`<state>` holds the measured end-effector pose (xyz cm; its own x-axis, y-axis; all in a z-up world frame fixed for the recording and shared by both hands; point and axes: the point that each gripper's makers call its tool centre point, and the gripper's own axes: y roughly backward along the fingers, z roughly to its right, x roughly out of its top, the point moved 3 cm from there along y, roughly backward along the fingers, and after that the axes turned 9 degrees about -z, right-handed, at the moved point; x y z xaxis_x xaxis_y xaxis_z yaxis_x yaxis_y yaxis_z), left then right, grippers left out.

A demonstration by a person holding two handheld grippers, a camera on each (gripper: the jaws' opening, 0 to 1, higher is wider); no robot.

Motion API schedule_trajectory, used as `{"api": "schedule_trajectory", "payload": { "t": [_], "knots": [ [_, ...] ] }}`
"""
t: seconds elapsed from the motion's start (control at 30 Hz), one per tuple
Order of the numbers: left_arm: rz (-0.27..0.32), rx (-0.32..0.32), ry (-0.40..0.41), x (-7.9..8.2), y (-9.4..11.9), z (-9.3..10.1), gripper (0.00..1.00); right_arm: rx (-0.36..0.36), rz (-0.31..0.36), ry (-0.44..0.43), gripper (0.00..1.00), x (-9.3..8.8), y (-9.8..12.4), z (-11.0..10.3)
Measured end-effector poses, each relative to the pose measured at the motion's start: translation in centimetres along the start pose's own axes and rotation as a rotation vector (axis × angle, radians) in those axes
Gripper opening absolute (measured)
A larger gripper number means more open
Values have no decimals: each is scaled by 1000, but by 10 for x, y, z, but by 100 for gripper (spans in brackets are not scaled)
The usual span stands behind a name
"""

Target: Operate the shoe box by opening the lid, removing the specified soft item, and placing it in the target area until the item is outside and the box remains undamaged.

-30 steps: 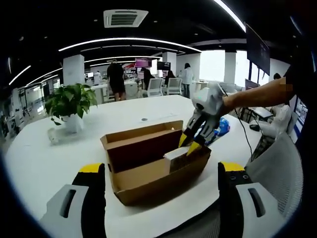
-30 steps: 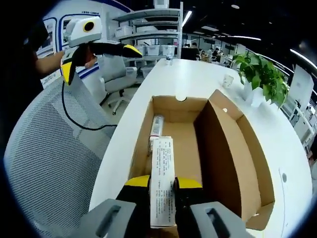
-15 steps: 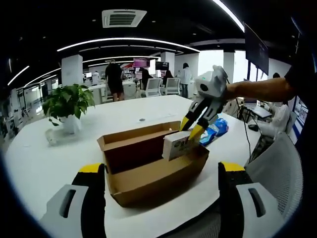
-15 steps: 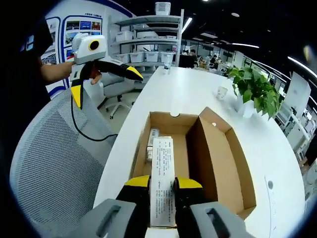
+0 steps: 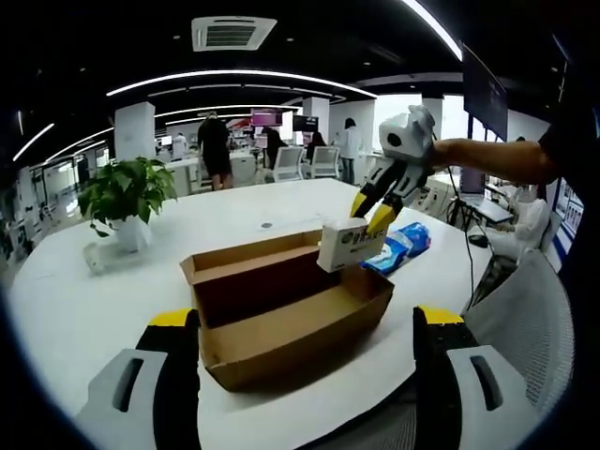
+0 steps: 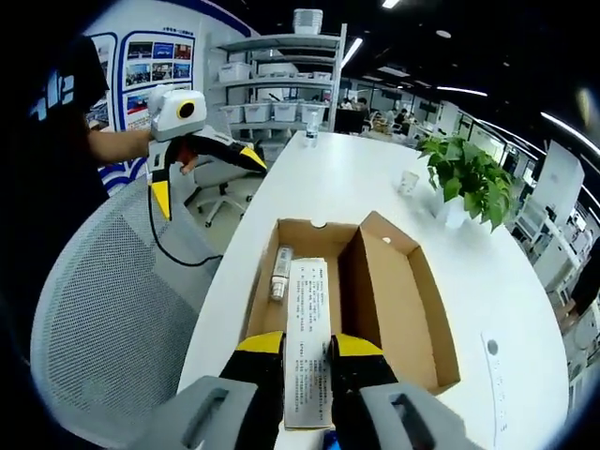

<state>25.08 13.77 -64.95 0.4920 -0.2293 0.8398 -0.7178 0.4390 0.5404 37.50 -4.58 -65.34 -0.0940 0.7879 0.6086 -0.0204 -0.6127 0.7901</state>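
The brown cardboard shoe box (image 5: 281, 309) lies open on the white table (image 5: 84, 300), its lid standing up along the far side. Above its right end my right gripper (image 5: 370, 214) is shut on a white printed pack (image 5: 342, 244), held in the air clear of the box. In the right gripper view the same pack (image 6: 307, 328) sits between the yellow-tipped fingers (image 6: 261, 345), above the box (image 6: 309, 246), where a small tube (image 6: 280, 272) lies. My left gripper (image 5: 305, 375) is wide open near the box's front, and it appears again as the left gripper (image 6: 211, 183), held off the table.
A blue packet (image 5: 398, 246) lies on the table past the box's right end. A potted plant (image 5: 122, 192) and a small cup (image 6: 406, 181) stand further off. A grey mesh chair (image 6: 103, 309) sits at the table's edge. People stand in the office behind.
The right gripper has lifted the white pack up out of the box and carried it higher over the box's right end. The left gripper has stayed open and still.
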Motion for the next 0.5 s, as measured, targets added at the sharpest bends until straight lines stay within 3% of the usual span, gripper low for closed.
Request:
{"api": "schedule_trajectory", "payload": {
  "t": [0.5],
  "knots": [
    [4,-9,4,2,-1,3,99,-41,5,16,14,-14,42,14]
  ]
}}
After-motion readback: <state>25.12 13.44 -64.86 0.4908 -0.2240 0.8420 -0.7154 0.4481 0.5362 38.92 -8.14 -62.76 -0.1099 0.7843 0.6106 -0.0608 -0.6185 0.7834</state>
